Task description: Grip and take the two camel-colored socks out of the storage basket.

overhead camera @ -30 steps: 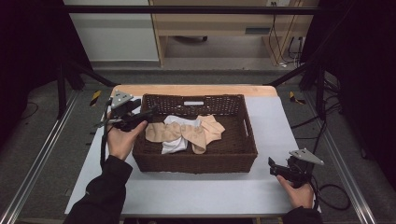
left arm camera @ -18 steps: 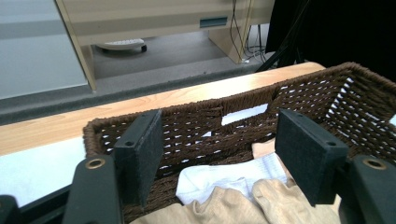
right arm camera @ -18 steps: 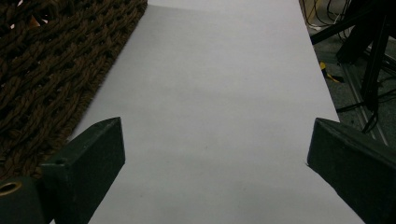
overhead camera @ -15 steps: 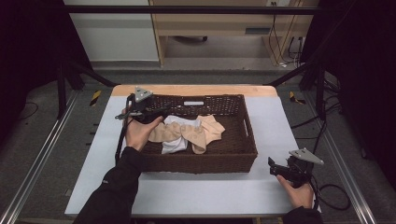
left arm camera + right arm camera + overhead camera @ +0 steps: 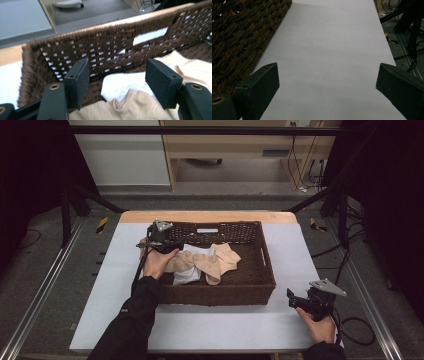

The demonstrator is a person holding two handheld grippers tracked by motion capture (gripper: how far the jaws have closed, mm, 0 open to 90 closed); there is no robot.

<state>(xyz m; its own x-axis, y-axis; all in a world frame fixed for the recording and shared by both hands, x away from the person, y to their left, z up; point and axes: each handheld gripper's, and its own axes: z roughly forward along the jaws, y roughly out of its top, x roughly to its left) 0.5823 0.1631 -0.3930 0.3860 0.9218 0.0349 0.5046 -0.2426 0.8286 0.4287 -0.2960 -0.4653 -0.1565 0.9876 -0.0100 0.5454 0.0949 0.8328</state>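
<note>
Nothing is out of the wicker basket (image 5: 250, 282) yet: my left gripper (image 5: 117, 82) hangs just over the beige and white clothes (image 5: 210, 262) inside it, jaws apart but just narrowing on nothing, while my right gripper (image 5: 327, 85) waits wide open above the bare bench (image 5: 332, 45).

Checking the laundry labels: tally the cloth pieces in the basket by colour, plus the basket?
Beige cloths: 2, as far as the overlap lets me tell
White cloth: 1
Basket: 1
Total: 4
</note>
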